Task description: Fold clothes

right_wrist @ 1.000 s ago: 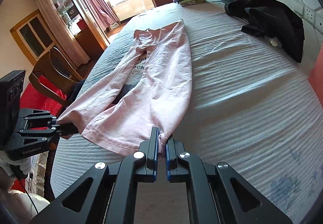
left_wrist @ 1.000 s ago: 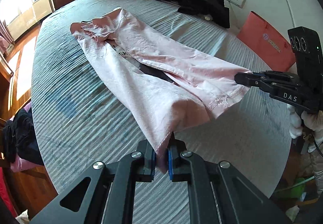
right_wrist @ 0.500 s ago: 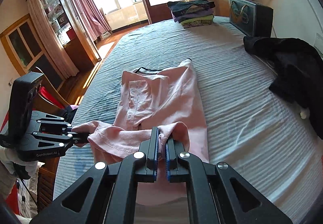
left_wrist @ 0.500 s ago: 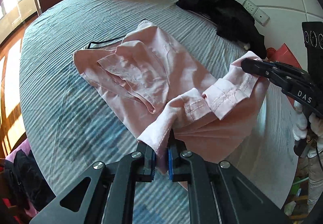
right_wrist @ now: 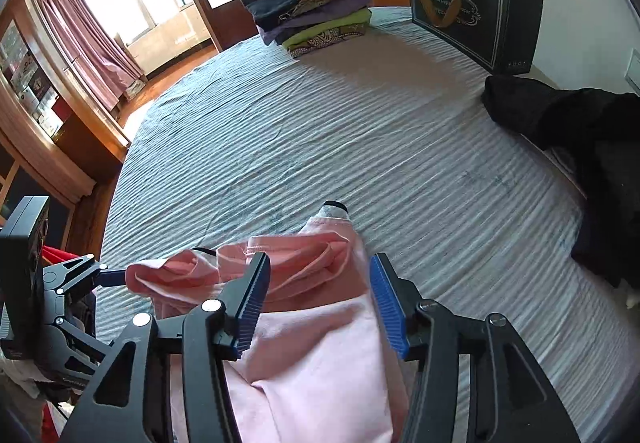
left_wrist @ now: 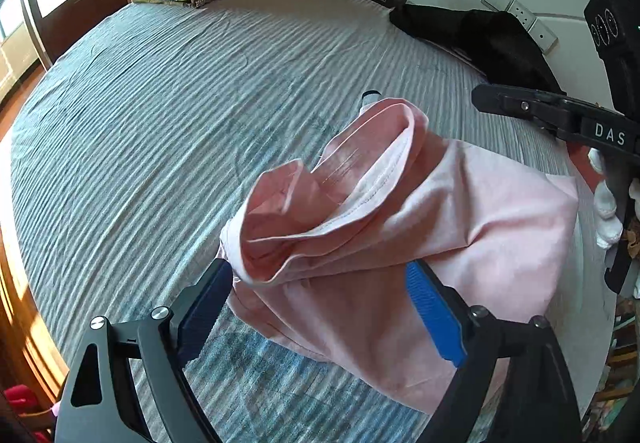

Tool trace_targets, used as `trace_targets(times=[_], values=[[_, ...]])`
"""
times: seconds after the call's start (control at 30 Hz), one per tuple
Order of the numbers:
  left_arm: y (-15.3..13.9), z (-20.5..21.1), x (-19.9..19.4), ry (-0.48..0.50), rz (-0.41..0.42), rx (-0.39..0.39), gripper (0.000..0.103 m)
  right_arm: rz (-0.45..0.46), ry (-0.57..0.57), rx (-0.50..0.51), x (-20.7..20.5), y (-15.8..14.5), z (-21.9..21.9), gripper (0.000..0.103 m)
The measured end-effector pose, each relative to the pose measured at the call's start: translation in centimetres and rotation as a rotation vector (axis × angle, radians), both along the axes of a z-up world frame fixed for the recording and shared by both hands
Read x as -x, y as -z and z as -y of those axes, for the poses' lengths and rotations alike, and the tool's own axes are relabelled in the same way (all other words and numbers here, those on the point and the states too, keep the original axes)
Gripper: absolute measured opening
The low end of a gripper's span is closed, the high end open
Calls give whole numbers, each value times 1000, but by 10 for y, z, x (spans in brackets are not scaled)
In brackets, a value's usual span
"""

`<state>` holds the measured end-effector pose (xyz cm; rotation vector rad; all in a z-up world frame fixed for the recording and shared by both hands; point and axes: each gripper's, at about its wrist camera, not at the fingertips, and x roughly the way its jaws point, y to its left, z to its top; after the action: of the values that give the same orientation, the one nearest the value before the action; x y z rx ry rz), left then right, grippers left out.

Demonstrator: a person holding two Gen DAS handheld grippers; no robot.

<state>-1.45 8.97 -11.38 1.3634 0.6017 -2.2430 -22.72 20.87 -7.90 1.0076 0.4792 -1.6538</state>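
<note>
The pink garment (left_wrist: 400, 227) lies doubled over itself on the striped bed sheet (left_wrist: 180, 115), its hem folded forward onto the upper part. My left gripper (left_wrist: 320, 307) hangs just above it with jaws opening wide; cloth lies between them but the blue pads (left_wrist: 434, 317) do not press it. In the right wrist view the same pink garment (right_wrist: 316, 355) fills the near foreground. My right gripper (right_wrist: 320, 295) stands over it, jaws opening, cloth beneath and between them, ungripped. Each gripper shows in the other's view, the right gripper (left_wrist: 516, 105) at the right edge, the left gripper (right_wrist: 112, 275) at the left.
A stack of folded clothes (right_wrist: 316, 15) sits at the far end of the bed beside a dark gift bag (right_wrist: 476, 11). A black garment (right_wrist: 580, 131) lies heaped along the right side near the wall. The bed's left edge drops to a wooden floor (right_wrist: 168, 71).
Both grippers carried the pink hem forward over the garment, folding it in half. Both have since let go of the cloth and opened.
</note>
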Motion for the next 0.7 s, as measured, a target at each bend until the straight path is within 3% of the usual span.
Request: trace_targets(times=[0.13, 0.4, 0.53, 0.7], values=[[-10, -22, -16, 27, -34, 41, 89, -33, 80, 9, -7, -11, -65, 52], [-11, -43, -17, 80, 2, 62, 89, 72, 211, 16, -56, 8, -201, 52], [-7, -24, 7, 154, 14, 76, 89, 135, 283, 30, -78, 20, -221, 52], [-12, -1, 48, 315, -23, 102, 89, 173, 439, 70, -96, 29, -208, 52]])
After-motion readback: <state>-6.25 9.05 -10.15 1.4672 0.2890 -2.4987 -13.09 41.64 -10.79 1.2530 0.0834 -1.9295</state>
